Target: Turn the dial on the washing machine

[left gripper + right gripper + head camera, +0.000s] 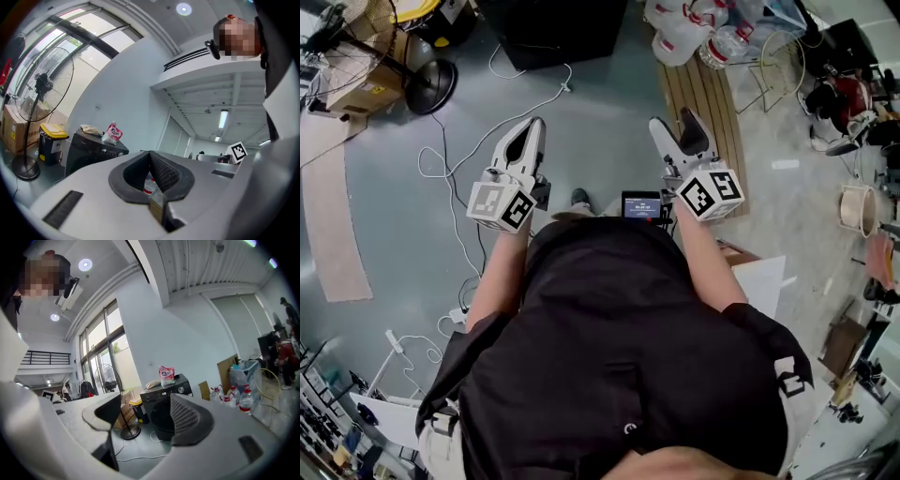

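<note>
Black washing machine (157, 417) stands far ahead, well apart from both grippers. Right gripper (144, 404): jaws wide apart, empty, machine framed between them. Left gripper (150, 157): jaw tips together, holding nothing. Pink bag (166, 375) on machine top. Dial (181, 389) at control panel's right end.

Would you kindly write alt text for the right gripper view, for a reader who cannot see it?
The right gripper, jaws apart and empty, looks at a black washing machine across the room, a pink bag on its top. A fan stands left of it, water bottles right.
</note>
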